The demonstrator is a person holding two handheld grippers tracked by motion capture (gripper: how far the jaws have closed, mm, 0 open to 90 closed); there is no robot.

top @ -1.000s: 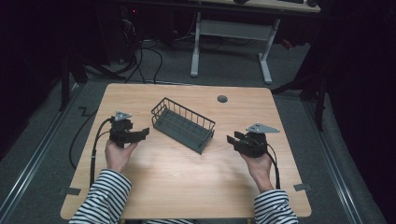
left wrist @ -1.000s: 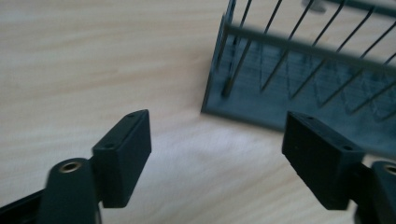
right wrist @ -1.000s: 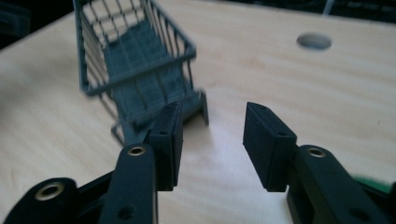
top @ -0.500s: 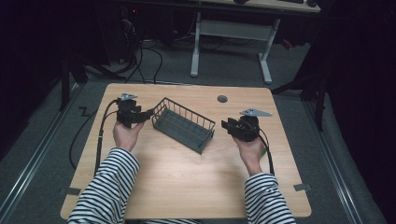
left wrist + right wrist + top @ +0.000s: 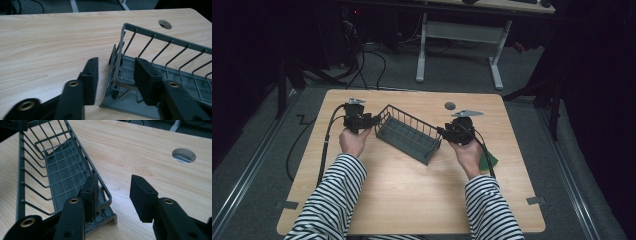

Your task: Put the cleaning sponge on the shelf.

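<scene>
A dark grey wire basket (image 5: 407, 134) lies at an angle in the middle of the wooden table (image 5: 412, 195). My left gripper (image 5: 372, 120) is at its far-left end and my right gripper (image 5: 441, 133) at its near-right end. In the left gripper view the basket's end wall (image 5: 119, 75) stands between the open jaws of the left gripper (image 5: 117, 75), one jaw outside and one inside. In the right gripper view the right gripper (image 5: 116, 195) is open astride the other end's rim (image 5: 108, 195), without pressing it.
A round cable hole (image 5: 450, 105) sits in the tabletop behind the basket. Something flat and green (image 5: 487, 161) lies under the right wrist. Cables (image 5: 326, 150) trail from the left gripper off the table's left side. A desk frame (image 5: 459, 35) stands beyond the table.
Both hands have moved forward and inward from the near table area, bringing each open gripper up to an end of the basket. The basket has stayed put.
</scene>
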